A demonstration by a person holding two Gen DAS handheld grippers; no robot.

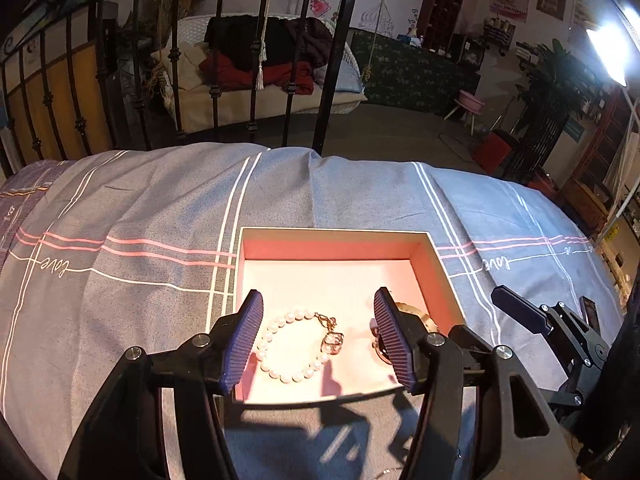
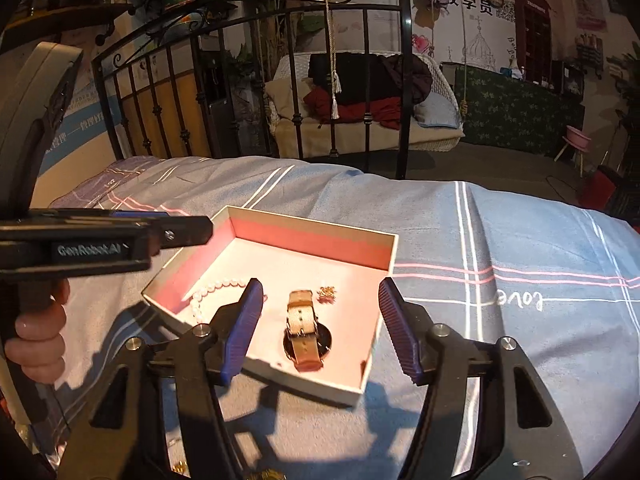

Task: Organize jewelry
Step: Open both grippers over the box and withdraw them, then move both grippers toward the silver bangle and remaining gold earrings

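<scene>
An open pink-lined box (image 1: 336, 244) (image 2: 312, 240) lies on the bed. Inside it a pearl bracelet (image 1: 280, 344) (image 2: 212, 288) with a gold charm rests at the left. A watch with a tan strap (image 2: 304, 328) lies in the middle, partly hidden behind my left gripper's right finger in the left wrist view (image 1: 416, 314). A small gold trinket (image 2: 327, 292) sits beyond the watch. My left gripper (image 1: 318, 338) hovers open over the bracelet, holding nothing. My right gripper (image 2: 320, 328) stands open above the watch, also holding nothing.
The box rests on a grey-blue bedspread (image 1: 140, 208) with white and pink stripes. A black iron bed rail (image 1: 216, 60) stands at the far edge. A person's hand (image 2: 38, 340) grips the left tool. The right gripper (image 1: 532, 316) shows beside the box.
</scene>
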